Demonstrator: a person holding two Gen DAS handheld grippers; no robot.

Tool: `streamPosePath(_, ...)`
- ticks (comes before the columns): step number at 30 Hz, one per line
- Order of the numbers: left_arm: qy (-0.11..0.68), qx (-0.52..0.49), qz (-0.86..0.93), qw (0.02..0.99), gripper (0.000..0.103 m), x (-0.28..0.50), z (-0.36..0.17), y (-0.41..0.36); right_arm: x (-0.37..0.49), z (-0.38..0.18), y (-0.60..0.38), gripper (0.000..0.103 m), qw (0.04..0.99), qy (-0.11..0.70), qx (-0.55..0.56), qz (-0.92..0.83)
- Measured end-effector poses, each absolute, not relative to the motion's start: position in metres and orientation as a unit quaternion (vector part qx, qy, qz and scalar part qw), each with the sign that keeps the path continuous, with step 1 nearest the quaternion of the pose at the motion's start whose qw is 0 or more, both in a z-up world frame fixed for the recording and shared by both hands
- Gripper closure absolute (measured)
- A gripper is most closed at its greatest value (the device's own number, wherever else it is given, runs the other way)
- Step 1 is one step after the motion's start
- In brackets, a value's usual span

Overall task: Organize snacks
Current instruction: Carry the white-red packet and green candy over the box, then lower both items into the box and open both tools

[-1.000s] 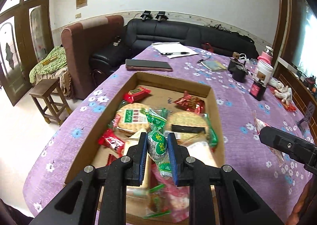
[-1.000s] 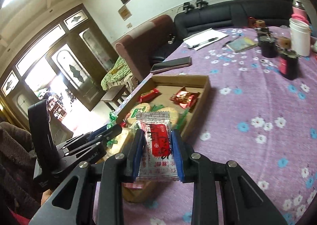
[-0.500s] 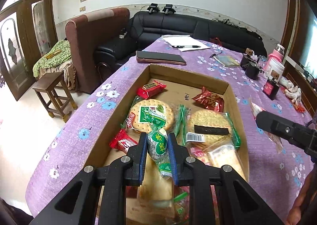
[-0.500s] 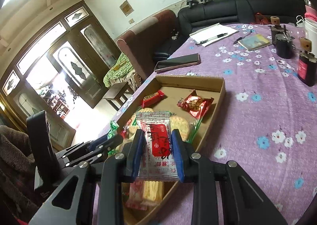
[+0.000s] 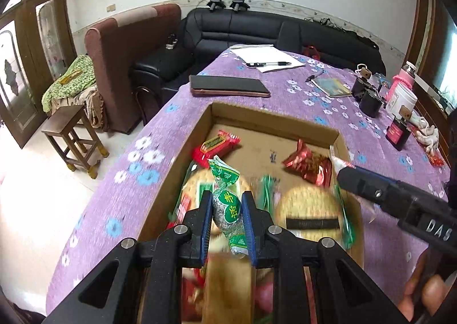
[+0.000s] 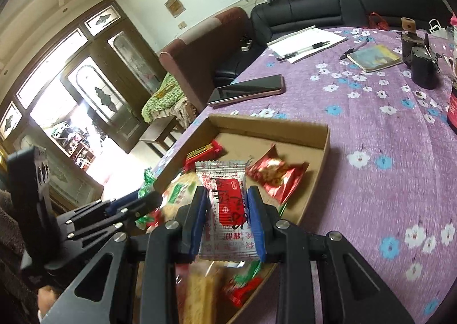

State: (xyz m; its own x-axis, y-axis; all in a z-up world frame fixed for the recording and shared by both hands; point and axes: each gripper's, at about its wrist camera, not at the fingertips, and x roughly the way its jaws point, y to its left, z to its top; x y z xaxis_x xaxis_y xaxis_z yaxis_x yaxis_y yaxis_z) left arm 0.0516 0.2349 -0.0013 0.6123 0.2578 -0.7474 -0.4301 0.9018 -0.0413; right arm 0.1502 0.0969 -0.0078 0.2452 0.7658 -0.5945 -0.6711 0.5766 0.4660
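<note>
Gripping a green twist-wrapped candy (image 5: pixel 227 207), the left gripper (image 5: pixel 227 215) has its blue-padded fingers (image 5: pixel 206 218) closed on the wrapper's middle, twisted ends sticking out above and below. It hangs over the near half of the box (image 5: pixel 274 119), above the snacks, not touching them.

Right gripper (image 6: pixel 227 217): fingers (image 6: pixel 255 218) shut on a white-and-red packet (image 6: pixel 227 204), held flat-on betw. the pads, also above the box's near end. In the left view the right gripper shows as a black bar over the box's right wall; in the right view the left gripper sits low at left w/ the green candy tip poking past it.

Inside the box: two round cracker packs (image 5: pixel 310 207) side by side in the middle, a red bar (image 5: pixel 215 147) toward the far left, a crinkled red foil pack (image 5: pixel 308 164) toward the far right, more wrapped snacks blurred at the near end. Far strip of the box floor is bare cardboard.

Box sits near the desk's (image 5: pixel 300 101) left edge on a purple floral cloth. Beyond its far wall lies a dark phone (image 5: pixel 228 85); farther back, paper w/ a pen (image 5: pixel 268 64) near the far edge. A small booklet (image 5: pixel 331 87) and dark jars (image 5: pixel 370 99) sit toward the far right; a white container (image 5: pixel 404 98) near the right edge.
</note>
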Motion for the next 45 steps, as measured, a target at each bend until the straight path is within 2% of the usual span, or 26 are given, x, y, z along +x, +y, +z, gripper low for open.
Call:
streamPosePath(13, 0.451, -0.116, 0.155, 0.871, 0.082, 0.144, -0.008, 0.240, 0.195, -0.013, 0.115, 0.074, 0.810, 0.415, 0.046, 0.412)
streamPosePath(45, 0.481, -0.118, 0.175, 0.851, 0.081, 0.167, -0.032, 0.254, 0.204, -0.022, 0.117, 0.073, 0.802, 0.429, 0.049, 0.412)
